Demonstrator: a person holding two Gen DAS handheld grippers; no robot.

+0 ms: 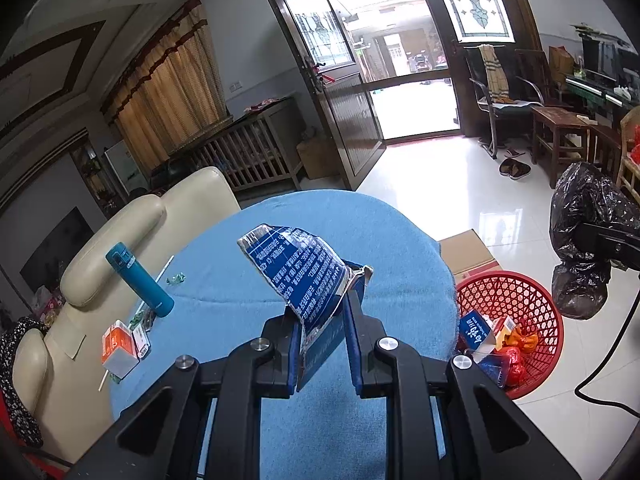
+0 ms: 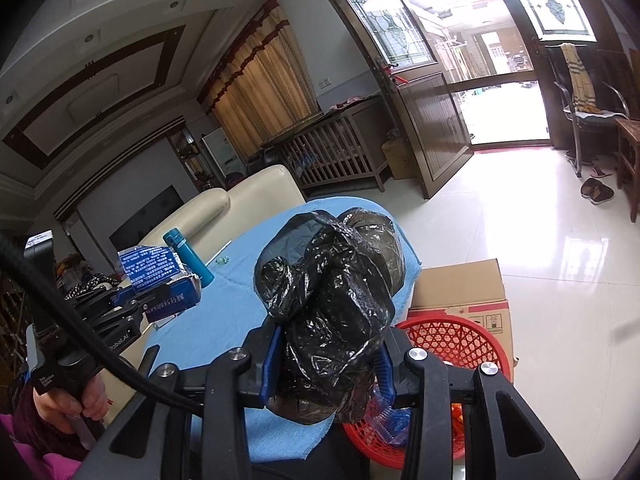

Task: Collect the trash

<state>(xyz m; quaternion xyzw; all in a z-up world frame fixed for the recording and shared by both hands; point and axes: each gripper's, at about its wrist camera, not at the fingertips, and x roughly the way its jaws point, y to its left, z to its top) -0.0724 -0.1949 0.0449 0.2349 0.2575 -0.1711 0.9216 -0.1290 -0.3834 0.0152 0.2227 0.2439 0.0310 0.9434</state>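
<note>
My left gripper point(image 1: 320, 314) is shut on a flattened blue printed carton point(image 1: 300, 272), held up over the round table with the blue cloth point(image 1: 240, 280). The right wrist view shows that carton point(image 2: 156, 272) and the left gripper point(image 2: 134, 300) at the left. My right gripper point(image 2: 328, 360) is shut on a crumpled black plastic bag point(image 2: 332, 280), which bulges above its blue pads. The bag point(image 1: 584, 240) hangs over the floor at the right of the left wrist view. A red mesh basket point(image 1: 520, 300) holding several wrappers stands on the floor beside the table, just below the right gripper point(image 2: 452, 336).
On the table's left side lie a teal bottle point(image 1: 140, 280), an orange and white box point(image 1: 118, 348) and small scraps. A cream sofa point(image 1: 120, 240) is behind the table. A cardboard box point(image 2: 460, 284) stands behind the basket. A hand point(image 2: 80, 404) holds the left gripper's handle.
</note>
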